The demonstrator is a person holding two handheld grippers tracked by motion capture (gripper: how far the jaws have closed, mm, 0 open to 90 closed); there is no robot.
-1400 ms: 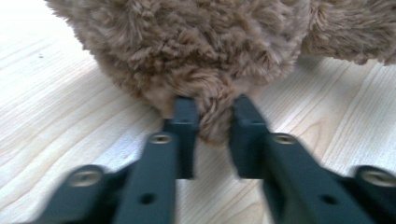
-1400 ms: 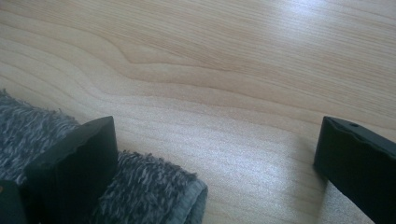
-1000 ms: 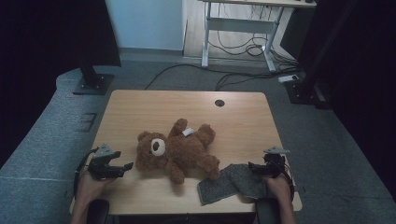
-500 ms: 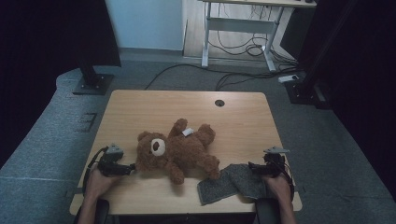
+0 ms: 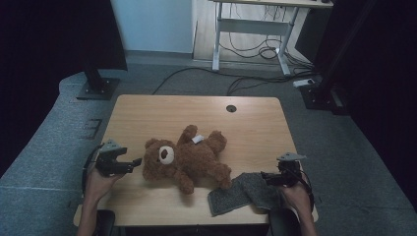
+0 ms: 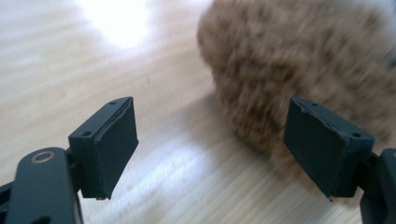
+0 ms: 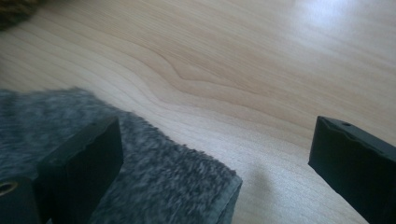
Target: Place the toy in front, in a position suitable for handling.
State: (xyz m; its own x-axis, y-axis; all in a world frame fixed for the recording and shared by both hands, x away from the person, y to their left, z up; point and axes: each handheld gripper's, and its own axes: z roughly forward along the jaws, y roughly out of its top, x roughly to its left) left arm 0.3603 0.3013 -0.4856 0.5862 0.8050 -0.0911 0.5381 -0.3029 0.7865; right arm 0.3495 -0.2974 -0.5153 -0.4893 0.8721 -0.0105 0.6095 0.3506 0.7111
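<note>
A brown teddy bear (image 5: pixel 187 156) lies on its back in the middle of the wooden table (image 5: pixel 162 113), head toward the left. My left gripper (image 5: pixel 137 161) is open just left of the bear's head. In the left gripper view the brown fur (image 6: pixel 299 70) lies close ahead, between and beyond the spread jaws of that gripper (image 6: pixel 210 149). A grey fuzzy cloth (image 5: pixel 243 192) lies near the table's front right. My right gripper (image 5: pixel 265 176) is open at the cloth's right end. In the right gripper view, the cloth's corner (image 7: pixel 154 177) lies between the parted jaws of this gripper (image 7: pixel 219 158).
A round cable hole (image 5: pixel 231 108) sits near the table's far edge. Grey carpet surrounds the table, with a black stand base (image 5: pixel 96 88) at the far left and a desk frame with cables (image 5: pixel 251 49) behind.
My left gripper has moved right, toward the bear's head, and now sits just beside it. The right gripper, the bear and the cloth have stayed in place.
</note>
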